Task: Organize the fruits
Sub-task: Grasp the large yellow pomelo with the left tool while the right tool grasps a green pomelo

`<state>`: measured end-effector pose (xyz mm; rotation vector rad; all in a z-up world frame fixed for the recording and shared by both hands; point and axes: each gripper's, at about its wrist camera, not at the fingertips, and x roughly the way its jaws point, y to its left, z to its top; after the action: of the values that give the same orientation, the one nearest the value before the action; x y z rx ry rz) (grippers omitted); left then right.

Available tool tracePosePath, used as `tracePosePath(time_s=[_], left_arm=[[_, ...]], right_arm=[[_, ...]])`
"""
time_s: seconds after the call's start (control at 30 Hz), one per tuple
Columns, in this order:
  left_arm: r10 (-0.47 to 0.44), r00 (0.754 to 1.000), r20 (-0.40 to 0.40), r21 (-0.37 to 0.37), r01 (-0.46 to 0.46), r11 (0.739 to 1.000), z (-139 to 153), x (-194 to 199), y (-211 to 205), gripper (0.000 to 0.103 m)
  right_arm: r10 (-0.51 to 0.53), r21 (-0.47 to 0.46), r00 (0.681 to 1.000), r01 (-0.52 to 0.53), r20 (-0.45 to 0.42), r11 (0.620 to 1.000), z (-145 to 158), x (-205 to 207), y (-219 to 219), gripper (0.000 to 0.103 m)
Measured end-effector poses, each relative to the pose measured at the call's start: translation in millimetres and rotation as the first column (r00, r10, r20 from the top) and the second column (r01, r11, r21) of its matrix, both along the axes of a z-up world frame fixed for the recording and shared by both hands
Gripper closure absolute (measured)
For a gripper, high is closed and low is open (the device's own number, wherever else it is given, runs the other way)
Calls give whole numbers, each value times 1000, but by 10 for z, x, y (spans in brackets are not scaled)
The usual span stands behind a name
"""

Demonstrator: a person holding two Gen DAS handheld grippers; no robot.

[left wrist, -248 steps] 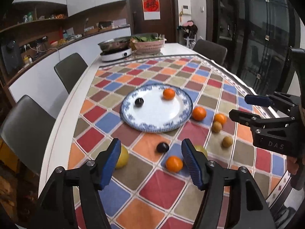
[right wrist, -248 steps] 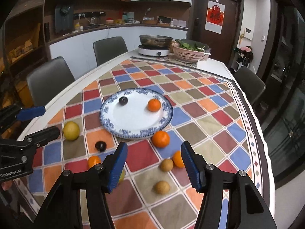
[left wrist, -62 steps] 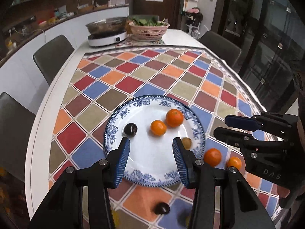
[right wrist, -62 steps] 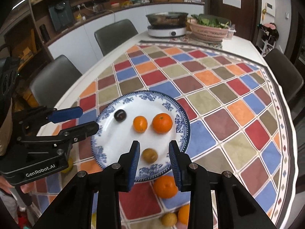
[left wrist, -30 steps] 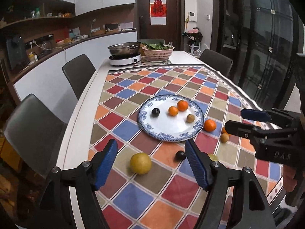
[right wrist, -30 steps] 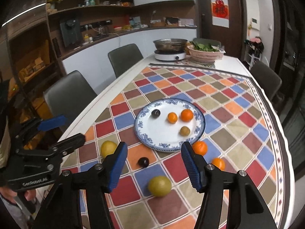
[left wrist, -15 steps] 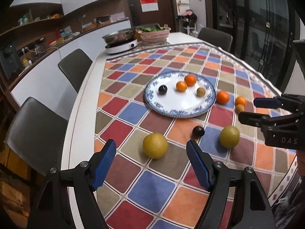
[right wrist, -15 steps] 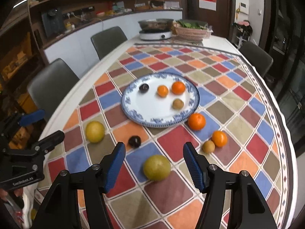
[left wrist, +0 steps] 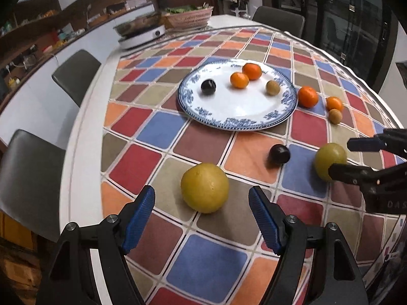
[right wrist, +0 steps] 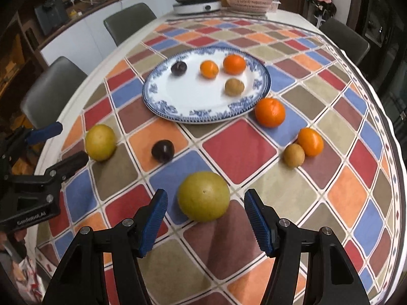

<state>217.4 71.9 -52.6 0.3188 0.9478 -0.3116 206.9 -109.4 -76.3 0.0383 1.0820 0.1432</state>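
Left gripper (left wrist: 201,225) spread wide, empty; yellow fruit (left wrist: 204,187) dead ahead, just beyond fingertips, near table's left edge. Right gripper (right wrist: 205,225) likewise spread, greenish fruit (right wrist: 203,200) centred ahead. Both round, no long axis. Plate (right wrist: 162,106) farther inward.

A long table with a white rim (left wrist: 84,117) is spread with a cloth of red, blue, orange and olive diamond checks (right wrist: 239,150). At its far end a steel pan sits on a round white cooker (right wrist: 197,5), just beside a pink woven basket of green leaves (right wrist: 249,2). Grey padded chairs (left wrist: 76,73) line the table's sides, and a white counter (right wrist: 76,38) runs behind them
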Motion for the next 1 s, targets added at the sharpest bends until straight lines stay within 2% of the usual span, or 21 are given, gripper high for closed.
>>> tracePosePath(time_s=[0.1,0.23,0.4,0.43,0.6,0.63,1.0], left_arm=[[3,999,-38,-6,-3,1000,-118,101,4,27],[0,999,-49,16,0,1000,-240,212,-19,27],[23,996,-87,-14,-24,1000,-363,330,17,31],[24,995,-92,-20,-26,999,-375,338,22,37],[22,993,-112,-58,-29,998,-423,352,20,48],[17,994,-112,-67,-25,997,-424,354,16,54],[41,995,-86,-70,-47,996,-396,269,2,54]], right_arm=[[-5,6,999,5,-38,1000,-88,59,0,40],[-13,0,998,13,-67,1000,-191,120,-1,40],[-8,-9,996,7,-90,1000,-287,155,16,40],[-6,-10,996,5,-90,1000,-295,154,22,41],[23,-6,997,-24,-73,1000,-294,149,63,50],[26,-5,997,-26,-71,1000,-292,146,66,51],[39,-22,999,-39,-26,999,-286,137,35,52]])
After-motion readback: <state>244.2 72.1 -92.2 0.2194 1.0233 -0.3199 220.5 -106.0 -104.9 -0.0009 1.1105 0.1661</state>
